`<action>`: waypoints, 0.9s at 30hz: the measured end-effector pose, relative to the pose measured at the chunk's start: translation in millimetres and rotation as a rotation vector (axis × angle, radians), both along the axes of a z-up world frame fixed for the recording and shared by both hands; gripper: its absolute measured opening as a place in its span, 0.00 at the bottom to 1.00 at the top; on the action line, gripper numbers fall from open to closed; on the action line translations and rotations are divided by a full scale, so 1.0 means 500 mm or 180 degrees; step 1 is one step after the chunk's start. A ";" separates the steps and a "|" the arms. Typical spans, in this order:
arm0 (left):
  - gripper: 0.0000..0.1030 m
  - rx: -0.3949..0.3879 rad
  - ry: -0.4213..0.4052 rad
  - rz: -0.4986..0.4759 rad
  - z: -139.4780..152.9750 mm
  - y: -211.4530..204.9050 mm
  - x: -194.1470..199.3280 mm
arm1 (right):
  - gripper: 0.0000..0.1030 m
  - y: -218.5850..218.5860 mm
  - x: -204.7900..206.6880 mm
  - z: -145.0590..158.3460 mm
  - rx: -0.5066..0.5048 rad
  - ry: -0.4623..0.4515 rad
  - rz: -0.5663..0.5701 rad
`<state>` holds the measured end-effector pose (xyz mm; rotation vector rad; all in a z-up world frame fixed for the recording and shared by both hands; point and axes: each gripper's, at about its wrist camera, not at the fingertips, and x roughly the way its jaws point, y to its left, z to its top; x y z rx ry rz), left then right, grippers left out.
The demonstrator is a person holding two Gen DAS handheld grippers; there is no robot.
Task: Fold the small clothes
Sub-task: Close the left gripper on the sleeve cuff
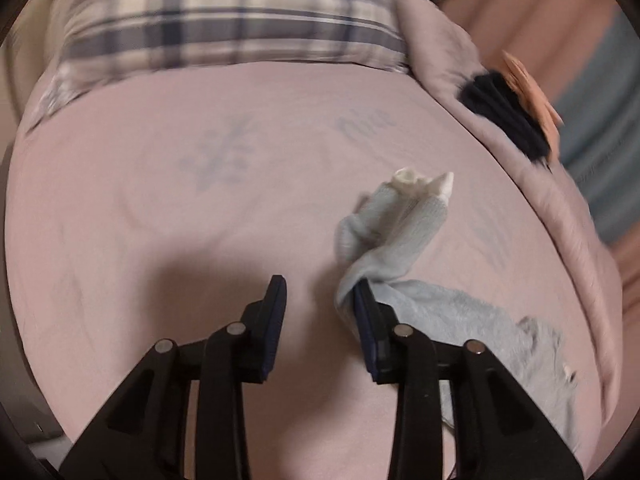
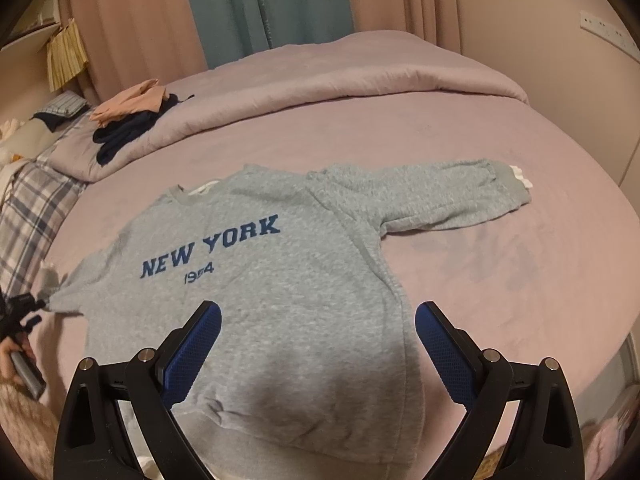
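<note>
Right wrist view: grey fleece sweatshirt with blue NEW YORK lettering [image 2: 256, 280] is lying flat and unfolded on the pink bed [image 2: 500, 280], so folding's barely starting. Right hand-held gripper [image 2: 316, 344] is hovering spread over its hem; left hand-held gripper [image 1: 320, 304] is half-spread, its jaws gaping beside the sleeve cuff [image 1: 400, 216], pinching nothing. Pink and teal curtains [image 2: 240, 8] are hanging behind the sweatshirt.

Sweatshirt [image 2: 280, 312] hem cut off at bottom edge; plaid pillow [image 1: 232, 20] motion-blurred, top cropped.

Pink bedsheet [image 2: 500, 280], plaid pillow [image 1: 224, 12], perhaps teal curtain [image 2: 256, 4].
</note>
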<state>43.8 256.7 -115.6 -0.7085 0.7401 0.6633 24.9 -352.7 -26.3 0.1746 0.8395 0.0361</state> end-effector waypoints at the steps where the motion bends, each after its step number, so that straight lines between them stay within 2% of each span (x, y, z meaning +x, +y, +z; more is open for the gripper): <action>1: 0.31 0.0017 0.0015 0.0109 -0.003 0.002 -0.014 | 0.95 -0.001 -0.001 0.000 0.0004 0.0001 0.0002; 3: 0.30 -0.0070 -0.0014 0.0229 -0.013 0.008 -0.034 | 0.95 -0.001 -0.003 0.000 0.0010 -0.0007 0.0015; 5: 0.26 -0.0169 0.0059 0.0204 -0.029 0.019 -0.040 | 0.95 -0.003 -0.006 0.001 0.0015 -0.0010 0.0017; 7: 0.27 -0.0251 -0.0039 0.0142 -0.032 0.025 -0.048 | 0.95 -0.004 -0.004 0.000 0.0020 -0.0008 0.0015; 9: 0.36 -0.0411 -0.0214 0.0156 -0.031 0.040 -0.056 | 0.95 -0.004 -0.004 -0.001 0.0023 -0.0006 0.0014; 11: 0.62 -0.0520 -0.0345 0.0237 -0.028 0.052 -0.067 | 0.95 0.000 -0.005 -0.002 0.0020 0.0003 0.0031; 13: 0.71 -0.0649 -0.0516 0.0332 -0.026 0.066 -0.073 | 0.95 0.004 -0.005 -0.001 0.0006 0.0008 0.0045; 15: 0.71 -0.0785 -0.0606 0.0311 -0.032 0.078 -0.065 | 0.95 0.005 -0.005 -0.001 -0.0001 0.0006 0.0050; 17: 0.69 -0.0884 -0.0560 0.0313 -0.046 0.088 -0.049 | 0.95 0.006 -0.004 -0.001 -0.0004 0.0006 0.0057; 19: 0.66 -0.0823 -0.0552 0.0308 -0.049 0.087 -0.034 | 0.95 0.006 -0.001 -0.002 -0.0006 0.0020 0.0049; 20: 0.51 -0.0775 -0.0560 0.0286 -0.047 0.084 -0.027 | 0.95 0.007 -0.003 -0.002 -0.0008 0.0017 0.0046; 22: 0.38 -0.0870 -0.0573 0.0267 -0.058 0.085 -0.013 | 0.95 0.008 -0.003 -0.003 -0.0015 0.0023 0.0038; 23: 0.23 -0.0852 -0.0591 0.0343 -0.059 0.083 -0.011 | 0.95 0.009 -0.003 -0.003 -0.0015 0.0024 0.0038; 25: 0.23 -0.0779 -0.0560 0.0388 -0.051 0.082 -0.009 | 0.95 0.010 -0.003 -0.003 -0.0018 0.0025 0.0031; 27: 0.22 -0.0706 -0.0699 0.0355 -0.027 0.070 -0.010 | 0.95 0.008 -0.003 -0.002 -0.0028 0.0027 0.0010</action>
